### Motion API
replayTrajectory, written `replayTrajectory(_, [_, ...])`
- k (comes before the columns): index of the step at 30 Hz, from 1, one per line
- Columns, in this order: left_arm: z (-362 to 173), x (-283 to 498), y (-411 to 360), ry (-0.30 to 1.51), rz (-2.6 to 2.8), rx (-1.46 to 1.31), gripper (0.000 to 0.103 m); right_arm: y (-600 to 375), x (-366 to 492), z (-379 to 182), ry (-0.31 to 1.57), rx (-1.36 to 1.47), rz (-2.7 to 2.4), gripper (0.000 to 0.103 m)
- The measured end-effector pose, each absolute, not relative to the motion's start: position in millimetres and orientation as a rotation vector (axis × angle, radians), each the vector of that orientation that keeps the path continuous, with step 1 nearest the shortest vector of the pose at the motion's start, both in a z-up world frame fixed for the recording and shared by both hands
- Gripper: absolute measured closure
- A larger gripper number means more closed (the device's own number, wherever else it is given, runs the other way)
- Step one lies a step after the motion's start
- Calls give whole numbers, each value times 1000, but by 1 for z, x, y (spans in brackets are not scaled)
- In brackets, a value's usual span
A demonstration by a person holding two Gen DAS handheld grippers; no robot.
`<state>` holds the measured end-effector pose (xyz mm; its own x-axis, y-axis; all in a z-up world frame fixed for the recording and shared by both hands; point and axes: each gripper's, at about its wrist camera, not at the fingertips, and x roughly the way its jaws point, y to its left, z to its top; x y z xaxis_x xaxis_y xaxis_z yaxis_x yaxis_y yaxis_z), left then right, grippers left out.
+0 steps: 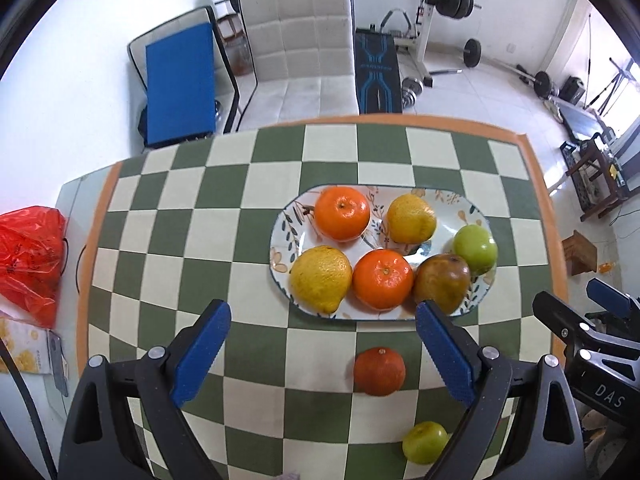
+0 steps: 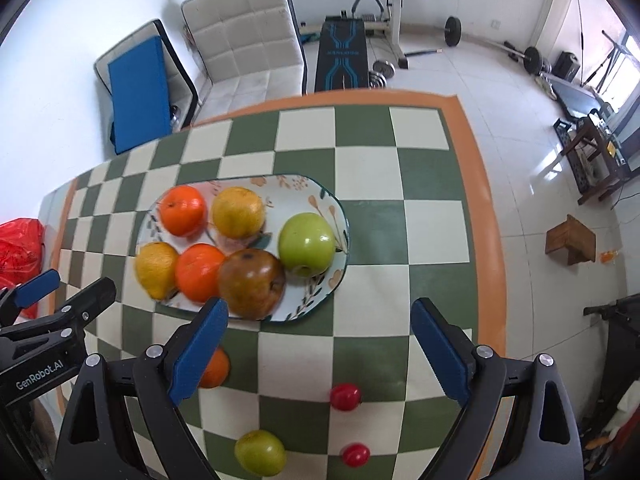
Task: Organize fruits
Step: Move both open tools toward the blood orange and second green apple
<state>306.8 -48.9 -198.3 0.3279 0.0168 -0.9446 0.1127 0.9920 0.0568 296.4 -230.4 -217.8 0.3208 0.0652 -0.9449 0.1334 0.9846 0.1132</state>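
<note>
A flat oval plate (image 1: 280,236) with painted leaves sat on a green and cream checked cloth (image 1: 192,216) with an orange border. On the plate lay two bumpy yellow lemons (image 1: 321,278), two smooth round oranges (image 1: 342,213), a shiny green apple (image 2: 307,243) and a brown, spotty pear (image 2: 251,283). The fruits were packed close, and the pear touched the front orange.

Off the plate, on the near cloth, lay a darker orange (image 1: 379,371), a small green fruit (image 2: 260,452) and two little shiny red fruits (image 2: 345,396). The cloth left of the plate was bare. The plate's right end came near the orange border.

The left gripper (image 1: 322,350) hung above the near cloth with its blue ridged fingers (image 1: 200,354) wide apart, holding nothing. The right gripper (image 2: 320,350) hung beside it, also wide apart and holding nothing.
</note>
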Motion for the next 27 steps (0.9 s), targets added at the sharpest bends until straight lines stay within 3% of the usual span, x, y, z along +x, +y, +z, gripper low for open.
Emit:
replayTrajectory(14, [-117, 248, -37, 1096, -112, 91, 9, -207, 226, -110, 1071, 147, -34, 8])
replayTrajectory(27, [-91, 226, -35, 1048, -131, 82, 9, -199, 193, -66, 993, 152, -50, 8])
